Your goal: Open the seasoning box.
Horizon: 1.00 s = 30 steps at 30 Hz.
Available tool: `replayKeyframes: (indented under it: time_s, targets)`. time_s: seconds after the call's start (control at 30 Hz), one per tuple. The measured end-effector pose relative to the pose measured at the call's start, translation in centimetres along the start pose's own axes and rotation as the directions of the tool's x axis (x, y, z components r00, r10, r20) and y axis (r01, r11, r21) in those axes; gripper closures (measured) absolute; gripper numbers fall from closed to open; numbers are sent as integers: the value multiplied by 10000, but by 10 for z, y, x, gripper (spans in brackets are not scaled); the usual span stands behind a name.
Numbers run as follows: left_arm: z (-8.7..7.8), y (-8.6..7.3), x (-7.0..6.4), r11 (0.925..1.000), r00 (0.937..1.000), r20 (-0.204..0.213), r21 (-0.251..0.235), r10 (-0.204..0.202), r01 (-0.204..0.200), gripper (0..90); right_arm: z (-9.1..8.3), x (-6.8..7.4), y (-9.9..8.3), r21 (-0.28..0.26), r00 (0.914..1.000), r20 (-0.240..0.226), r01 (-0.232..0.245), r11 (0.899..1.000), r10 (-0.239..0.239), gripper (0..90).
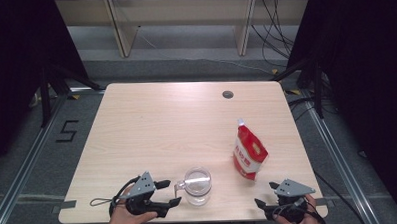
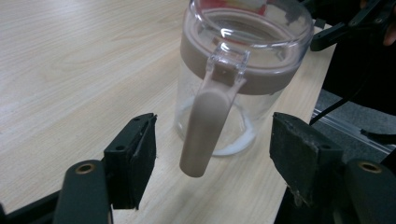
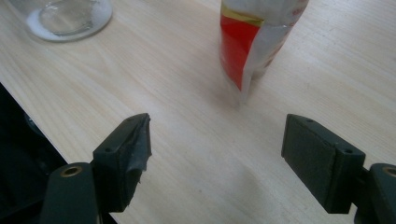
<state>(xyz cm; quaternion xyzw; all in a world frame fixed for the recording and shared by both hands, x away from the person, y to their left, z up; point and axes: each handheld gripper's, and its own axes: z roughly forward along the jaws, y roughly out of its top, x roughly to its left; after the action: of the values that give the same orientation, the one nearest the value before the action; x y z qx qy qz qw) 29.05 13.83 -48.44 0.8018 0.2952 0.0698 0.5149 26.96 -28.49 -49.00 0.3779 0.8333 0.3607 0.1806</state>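
Note:
A clear plastic jug (image 1: 197,185) with a brownish lid band and handle stands near the table's front edge. In the left gripper view the jug (image 2: 243,70) is close ahead, its handle (image 2: 208,126) pointing between the jaws without touching them. My left gripper (image 1: 169,193) is open just left of the jug. A red and white stand-up pouch (image 1: 249,153) with a spout stands right of the jug; the pouch (image 3: 254,42) is ahead in the right gripper view. My right gripper (image 1: 267,194) is open at the front right corner, short of the pouch.
The light wooden table (image 1: 187,122) has a round cable hole (image 1: 228,94) at the back right. Metal floor rails (image 1: 23,163) run along both sides, and dark curtains hang left and right. The other gripper's jaw (image 2: 345,25) shows beyond the jug in the left gripper view.

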Motion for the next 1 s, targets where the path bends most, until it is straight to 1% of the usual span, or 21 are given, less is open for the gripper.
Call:
replayKeyframes:
  time_s: [0.17, 0.23, 0.27, 0.3, 0.33, 0.37, 0.43, 0.47, 0.53, 0.6, 0.63, 0.67, 0.7, 0.77, 0.8, 0.83, 0.87, 0.9, 0.93, 0.97, 1.0]
  targets:
    - [-4, 5, -2, 9999, 9999, -26, -120, -124, 123, 301, -1, 0, -1, -63, 9999, -86, 131, 9999, -132, 245]
    - [-6, 7, -3, 9990, 9997, 216, -443, -92, 102, 303, 0, 1, 0, -153, 9997, -255, -61, 9999, 57, 242]
    - [-9, 10, -4, 9976, 9989, 415, -650, -213, 239, 308, 0, 1, 0, -210, 9995, -295, -80, 9997, 74, 238]
    - [-9, 10, -4, 9976, 9989, 415, -650, -213, 239, 321, 0, 1, 0, -210, 9995, -295, -80, 9997, 74, 238]
    - [-12, 12, -4, 9968, 9979, 618, -761, -209, 256, 321, 0, 2, 0, -266, 9994, -340, -96, 9996, 87, 236]
    - [-14, 13, -3, 9966, 9977, 657, -803, -133, 186, 344, 0, 3, 1, -291, 9992, -407, -38, 9996, 26, 235]
    - [-16, 14, -2, 9945, 9962, 818, -983, -293, 373, 436, 1, 6, 1, -218, 9985, -531, -107, 9997, 96, 233]
    - [-19, 15, -2, 9939, 9949, 929, -1000, -383, 476, 436, 1, 6, 1, -274, 9987, -509, -28, 9996, 14, 233]
    - [-20, 17, -1, 9932, 9940, 1028, -1053, -384, 493, 539, 3, 9, 2, -373, 9970, -776, 19, 9993, -48, 241]
    - [-22, 18, -3, 9942, 9955, 881, -987, -348, 435, 562, 3, 9, 2, -379, 9967, -817, -38, 9993, 7, 241]
    - [-22, 19, -3, 9934, 9952, 908, -1051, -361, 456, 613, 3, 10, 3, -401, 9957, -925, -86, 9992, 49, 244]
    - [-22, 21, -5, 9923, 9967, 800, -1214, -132, 229, 661, 2, 10, 2, -461, 9970, -769, -51, 9989, 16, 252]
    - [-22, 21, -5, 9923, 9967, 800, -1214, -132, 229, 690, 2, 10, 2, -461, 9970, -769, -51, 9989, 16, 252]
    - [-22, 24, -7, 9938, 9979, 574, -1089, 309, -245, 718, 3, 11, 2, -405, 9974, -722, 20, 9992, -49, 252]
    - [-22, 26, -8, 9938, 9981, 406, -1030, 461, -417, 782, 3, 12, 2, -396, 9970, -780, -49, 9992, 18, 253]
    - [-20, 28, -8, 9923, 9971, 344, -1063, 677, -637, 782, 3, 12, 2, -396, 9970, -780, -49, 9992, 18, 253]
    - [-17, 30, -9, 9912, 9963, 263, -1064, 821, -789, 825, 4, 14, 2, -355, 9969, -783, -93, 9993, 65, 265]
    - [-17, 30, -9, 9912, 9963, 263, -1064, 821, -789, 841, 4, 14, 2, -355, 9969, -783, -93, 9993, 65, 265]
    - [-13, 33, -11, 9889, 9943, 65, -1041, 1068, -1056, 854, 5, 16, 3, -375, 9978, -667, -77, 9993, 52, 274]
    - [-13, 33, -11, 9889, 9943, 65, -1041, 1068, -1056, 864, 5, 16, 3, -375, 9978, -667, -77, 9993, 52, 274]
    - [-12, 34, -12, 9884, 9929, -50, -951, 1187, -1186, 864, 5, 15, 3, -419, 9974, -701, 128, 9990, -157, 274]
